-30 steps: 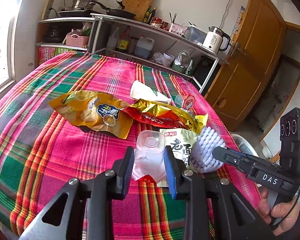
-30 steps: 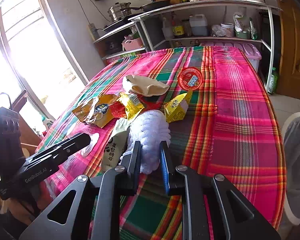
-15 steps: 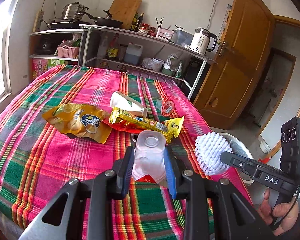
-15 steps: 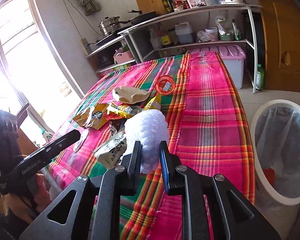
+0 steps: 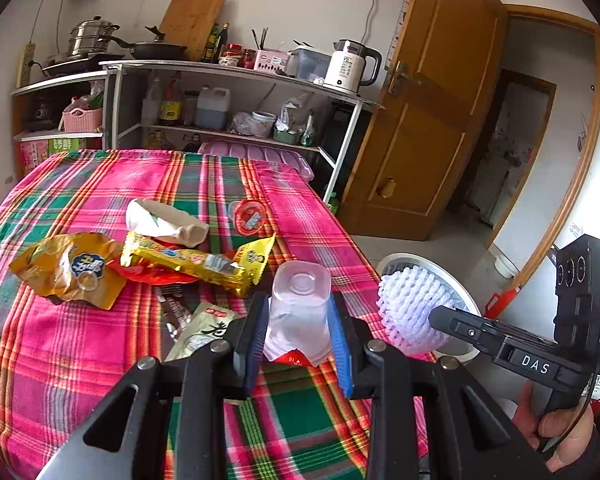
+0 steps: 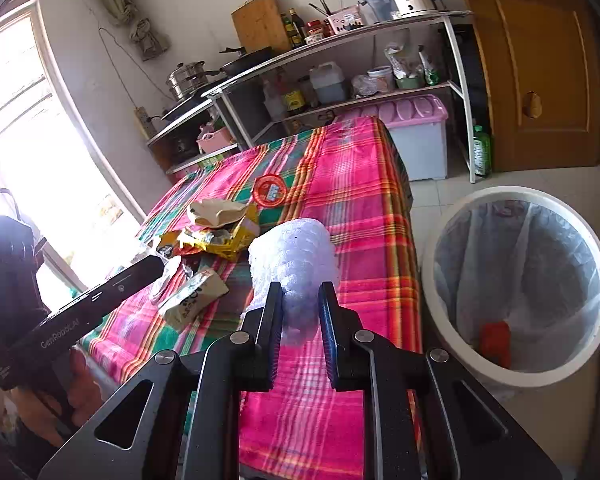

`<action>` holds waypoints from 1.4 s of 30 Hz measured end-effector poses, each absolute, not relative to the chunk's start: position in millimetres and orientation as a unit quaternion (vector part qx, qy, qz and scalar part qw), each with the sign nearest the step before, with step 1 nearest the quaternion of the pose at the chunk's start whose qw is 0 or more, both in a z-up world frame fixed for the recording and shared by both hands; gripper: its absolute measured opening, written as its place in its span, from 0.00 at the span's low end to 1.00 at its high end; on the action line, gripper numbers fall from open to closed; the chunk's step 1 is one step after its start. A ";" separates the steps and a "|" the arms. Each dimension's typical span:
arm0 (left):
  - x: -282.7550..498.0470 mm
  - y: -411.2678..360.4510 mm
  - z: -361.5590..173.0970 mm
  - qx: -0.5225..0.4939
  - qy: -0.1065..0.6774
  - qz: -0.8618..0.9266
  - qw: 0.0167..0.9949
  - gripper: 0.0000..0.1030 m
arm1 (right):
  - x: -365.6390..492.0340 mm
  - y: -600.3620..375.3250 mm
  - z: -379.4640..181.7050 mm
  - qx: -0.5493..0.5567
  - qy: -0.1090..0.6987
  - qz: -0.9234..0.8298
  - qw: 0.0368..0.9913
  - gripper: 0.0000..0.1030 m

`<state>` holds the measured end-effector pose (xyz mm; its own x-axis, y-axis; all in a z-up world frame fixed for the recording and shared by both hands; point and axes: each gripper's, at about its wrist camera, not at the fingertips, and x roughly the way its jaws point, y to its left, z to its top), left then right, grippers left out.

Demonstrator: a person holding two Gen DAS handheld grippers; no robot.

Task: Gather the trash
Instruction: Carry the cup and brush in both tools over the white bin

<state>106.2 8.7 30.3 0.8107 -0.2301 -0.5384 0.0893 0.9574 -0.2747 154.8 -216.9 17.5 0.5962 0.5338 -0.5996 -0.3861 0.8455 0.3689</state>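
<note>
Left gripper (image 5: 300, 328) jaws clamp a cup (image 5: 299, 312); right gripper (image 6: 300, 320) jaws clamp foam netting (image 6: 296, 264) (above the bench (image 6: 364, 208)).

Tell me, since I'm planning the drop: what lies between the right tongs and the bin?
In the right wrist view, only plaid tablecloth edge and bare tiled floor separate the right tongs, shut on white foam netting, from the white lined trash bin.

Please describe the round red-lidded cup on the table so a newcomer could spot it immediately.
On the plaid tablecloth, look past the wrapper pile toward the shelves. The jelly cup lies just beyond the crumpled paper bag, the only round, red-topped item there.
</note>
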 end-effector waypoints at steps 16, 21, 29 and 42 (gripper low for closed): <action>151.7 -71.2 33.9 -0.084 0.303 -0.165 0.935 0.31 | 163.6 -299.1 9.0 0.145 0.362 0.178 0.904 0.18; 167.1 -94.7 29.4 -0.078 0.310 -0.186 0.929 0.31 | 166.4 -320.8 1.0 0.158 0.366 0.154 0.904 0.18; 188.9 -124.6 18.1 -0.076 0.326 -0.212 0.918 0.31 | 176.0 -347.7 -12.6 0.169 0.377 0.125 0.902 0.18; 217.1 -163.3 -3.9 -0.083 0.378 -0.234 0.892 0.31 | 184.6 -374.8 -30.6 0.176 0.396 0.089 0.897 0.18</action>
